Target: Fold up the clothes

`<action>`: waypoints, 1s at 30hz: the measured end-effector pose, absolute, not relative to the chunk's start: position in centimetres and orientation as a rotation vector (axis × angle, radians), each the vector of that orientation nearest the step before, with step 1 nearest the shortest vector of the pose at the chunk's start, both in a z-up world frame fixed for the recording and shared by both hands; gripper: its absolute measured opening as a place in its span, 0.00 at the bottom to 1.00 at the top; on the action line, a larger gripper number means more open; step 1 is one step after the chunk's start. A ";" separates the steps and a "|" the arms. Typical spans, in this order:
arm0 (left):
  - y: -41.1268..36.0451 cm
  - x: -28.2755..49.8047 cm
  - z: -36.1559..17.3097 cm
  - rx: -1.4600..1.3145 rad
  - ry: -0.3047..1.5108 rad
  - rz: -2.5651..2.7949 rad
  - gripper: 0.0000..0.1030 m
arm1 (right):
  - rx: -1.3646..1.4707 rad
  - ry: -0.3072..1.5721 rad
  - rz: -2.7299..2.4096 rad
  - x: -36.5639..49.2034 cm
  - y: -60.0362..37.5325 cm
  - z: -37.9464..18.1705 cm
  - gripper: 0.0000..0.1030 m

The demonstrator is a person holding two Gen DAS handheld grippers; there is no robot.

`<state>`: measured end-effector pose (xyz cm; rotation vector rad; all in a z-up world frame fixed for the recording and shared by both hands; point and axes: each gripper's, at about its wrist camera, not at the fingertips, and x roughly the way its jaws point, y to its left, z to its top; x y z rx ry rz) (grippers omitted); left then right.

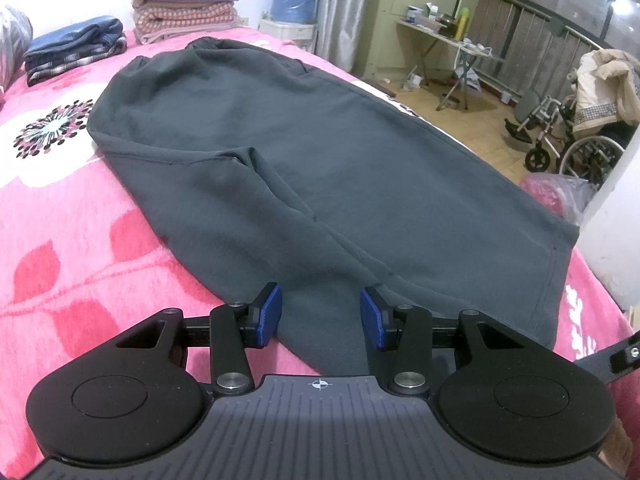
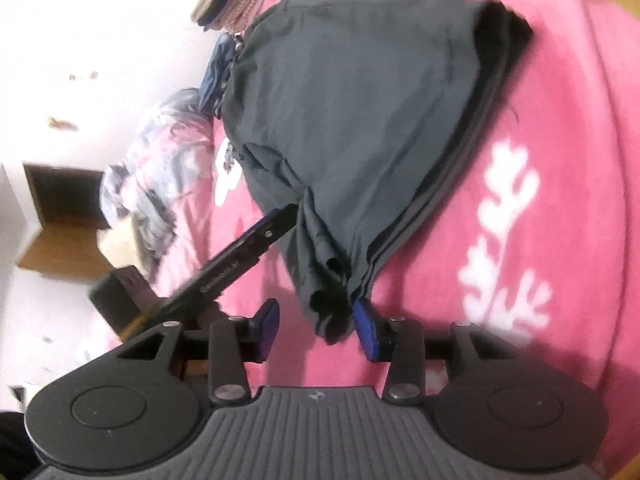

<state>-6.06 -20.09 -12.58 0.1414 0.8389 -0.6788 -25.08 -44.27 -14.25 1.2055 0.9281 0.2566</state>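
Left gripper (image 1: 321, 316) hangs low over the near end of the dark grey cotton trousers (image 1: 304, 152), its blue pads spread wide with only cloth beneath the gap and nothing pinched. Ahead of it the trousers lie lengthwise on the pink flowered fleece blanket (image 1: 60, 240), folded leg over leg, waistband at the far end and hems nearest the fingers. Far ahead and to its left sit a stack of folded knitwear (image 1: 188, 4) and a smaller folded blue and plaid pile (image 1: 76, 48). Off to its right, past the bed edge, stands a wheelchair (image 1: 560, 136).

Right gripper (image 2: 316, 326), in its own blurred view, is rolled sideways and also stands wide apart. A bunched corner of the trousers (image 2: 360, 100) droops into the gap, touching or just beside the right-hand blue pad (image 2: 366, 334); whether any cloth is truly gripped I cannot tell, but the jaws are not closed on it. The other gripper's arm reaches in from the left toward the same cloth.

This looks like the start of the lengthwise fold: hems to be taken, then carried to the waistband. Next, each gripper would need to close on a hem corner, catching all layers, and lift evenly so the legs stay aligned.
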 end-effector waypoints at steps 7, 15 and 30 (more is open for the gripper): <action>-20.1 -6.0 -12.6 0.140 0.840 -0.678 0.42 | 1.322 0.998 0.308 -24.3 -42.7 -16.4 0.50; -20.1 -6.0 -12.5 0.135 0.845 -0.676 0.42 | 1.416 1.018 0.206 -23.5 -42.5 -17.0 0.49; -19.8 -5.7 -12.7 0.129 0.846 -0.680 0.42 | 1.384 0.954 0.066 -22.8 -42.6 -15.7 0.51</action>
